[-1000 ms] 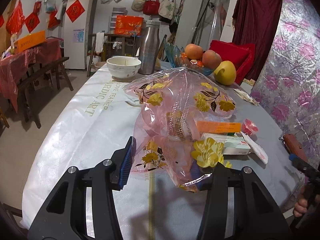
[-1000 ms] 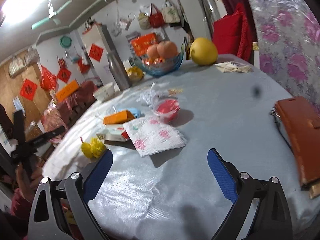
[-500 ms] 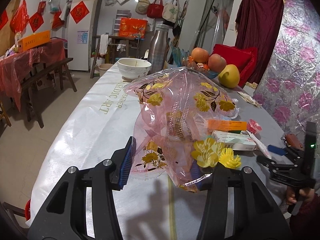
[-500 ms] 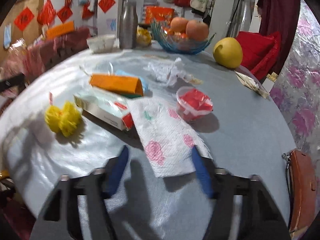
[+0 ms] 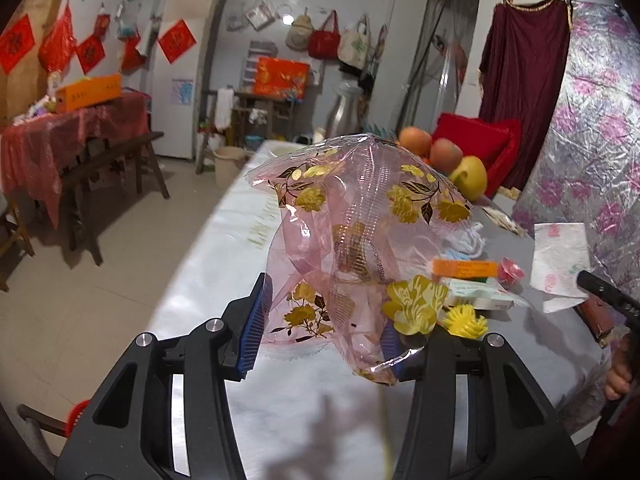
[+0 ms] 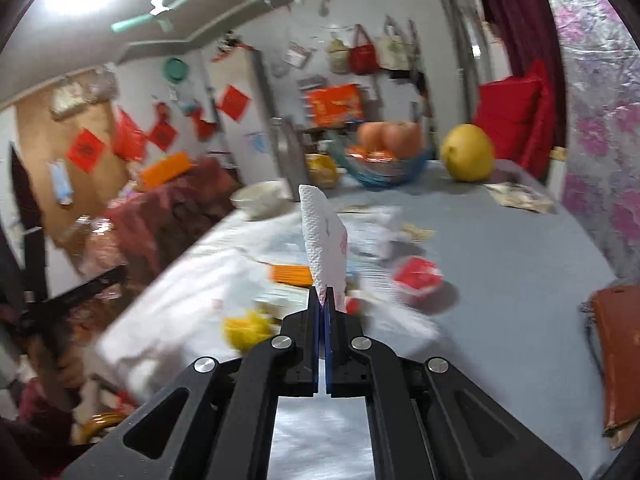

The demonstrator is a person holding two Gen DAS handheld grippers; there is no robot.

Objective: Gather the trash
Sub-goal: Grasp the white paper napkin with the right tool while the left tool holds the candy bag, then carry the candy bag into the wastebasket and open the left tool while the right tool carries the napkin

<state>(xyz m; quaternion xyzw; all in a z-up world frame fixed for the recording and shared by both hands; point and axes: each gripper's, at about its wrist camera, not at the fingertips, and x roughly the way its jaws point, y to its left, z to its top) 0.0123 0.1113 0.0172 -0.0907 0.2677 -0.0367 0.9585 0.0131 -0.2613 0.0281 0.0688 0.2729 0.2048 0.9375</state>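
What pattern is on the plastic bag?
The plastic bag is see-through pink with gold flowers and dark leaves, clearest in the left wrist view.

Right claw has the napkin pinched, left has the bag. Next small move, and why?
Probably carry the right claw with the paper napkin toward the pink plastic bag in the left claw. The napkin is clear of the table, and the bag's mouth is not visibly open.

Glossy clear plastic bag (image 5: 360,240), embossed paper napkin (image 6: 324,240), satiny tablecloth (image 6: 520,248)
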